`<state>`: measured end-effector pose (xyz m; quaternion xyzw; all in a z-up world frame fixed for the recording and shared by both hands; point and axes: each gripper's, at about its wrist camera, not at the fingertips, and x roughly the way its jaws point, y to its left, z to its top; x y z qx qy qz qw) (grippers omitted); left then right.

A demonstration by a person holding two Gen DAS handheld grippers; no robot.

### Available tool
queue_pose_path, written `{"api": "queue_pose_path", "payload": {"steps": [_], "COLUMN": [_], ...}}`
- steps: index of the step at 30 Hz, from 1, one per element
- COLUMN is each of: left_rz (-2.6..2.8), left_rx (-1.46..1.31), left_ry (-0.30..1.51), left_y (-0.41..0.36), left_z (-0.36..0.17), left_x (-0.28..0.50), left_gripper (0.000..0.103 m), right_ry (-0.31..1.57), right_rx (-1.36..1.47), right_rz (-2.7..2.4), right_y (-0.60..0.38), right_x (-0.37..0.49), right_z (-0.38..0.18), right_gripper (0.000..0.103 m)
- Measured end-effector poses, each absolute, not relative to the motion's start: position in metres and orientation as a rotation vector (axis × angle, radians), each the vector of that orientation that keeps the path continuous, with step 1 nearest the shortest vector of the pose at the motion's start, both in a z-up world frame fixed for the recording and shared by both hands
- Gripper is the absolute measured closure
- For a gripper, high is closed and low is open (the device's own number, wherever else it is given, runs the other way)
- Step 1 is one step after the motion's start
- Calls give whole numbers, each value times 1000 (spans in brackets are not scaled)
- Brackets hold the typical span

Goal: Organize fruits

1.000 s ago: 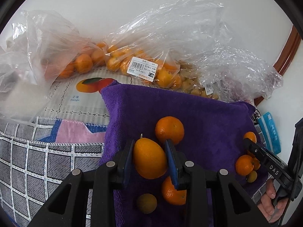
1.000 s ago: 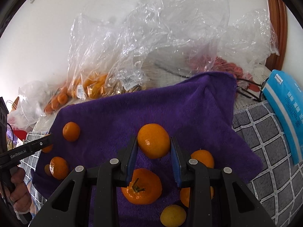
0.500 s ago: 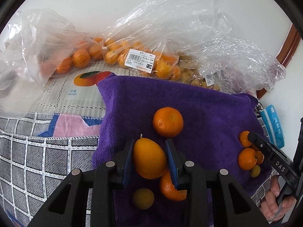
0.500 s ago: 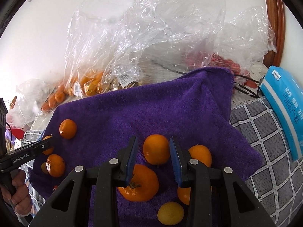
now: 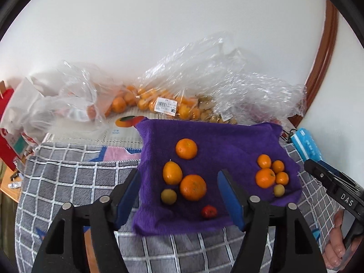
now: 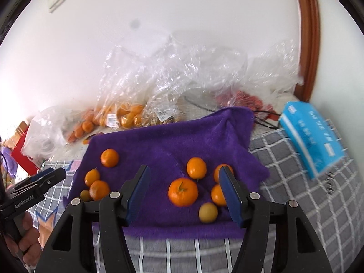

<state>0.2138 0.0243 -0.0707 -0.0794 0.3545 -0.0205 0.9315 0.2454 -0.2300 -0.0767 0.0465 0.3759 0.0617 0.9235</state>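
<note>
Both grippers stand spread and empty: the left gripper point(image 5: 179, 191) has just been opening, with nothing pressed between its blue pads, and the right gripper point(image 6: 185, 190) has likewise just been opening with no fruit in its grip. The fruit lies on the purple towel point(image 5: 227, 141), which is spread over a grey checked cloth point(image 5: 75, 177). In the left wrist view a loose group sits at centre: an oval orange fruit point(image 5: 172, 173) touching a larger round orange point(image 5: 193, 187), a yellowish small fruit point(image 5: 168, 196) just beside them, another orange point(image 5: 186, 148) above, and a small red fruit point(image 5: 208, 212) near the towel's lower edge. A tighter cluster point(image 5: 270, 177) lies at the right of the frame. The main risk is rolling: the fruit is round, the towel is soft and wrinkled, and the red fruit near the edge could slip off onto the checked cloth if nudged. A gripper coming down on fruits that touch could push a neighbour away instead of catching one. The two grippers work close together and could knock each other. The plastic bags point(image 5: 182, 86) at the top of the frame could snag a finger.
</note>
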Motion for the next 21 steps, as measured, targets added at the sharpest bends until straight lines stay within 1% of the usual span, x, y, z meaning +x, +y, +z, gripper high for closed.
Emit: {"api": "queue_pose_path", "payload": {"steps": [5, 7, 9, 12, 15, 18, 21], "left_rz": [-67, -71, -78, -78, -67, -64, -52], "left_rx": [-154, -152, -146, -134, -135, -143, -139], "left_ry": [686, 666, 649, 629, 617, 605, 584], "left_y": [16, 13, 9, 4, 2, 3, 2], "left_z": [-54, -49, -46, -44, -44, -44, -43], "left_x": [167, 148, 129, 103, 81, 58, 37], "left_gripper": [25, 21, 17, 12, 8, 7, 4], "right_ry": [747, 743, 729, 690, 666, 651, 643], "right_rx": [74, 72, 56, 26, 37, 81, 75], "right_rz": [124, 116, 103, 78, 76, 94, 97], "right_y": [-226, -226, -225, -223, -225, -231, -233], "right_x": [196, 175, 154, 125, 103, 81, 61], "right_z": [-56, -52, -48, -43, -40, -37, -32], "right_gripper": [37, 33, 20, 11, 4, 1, 0]}}
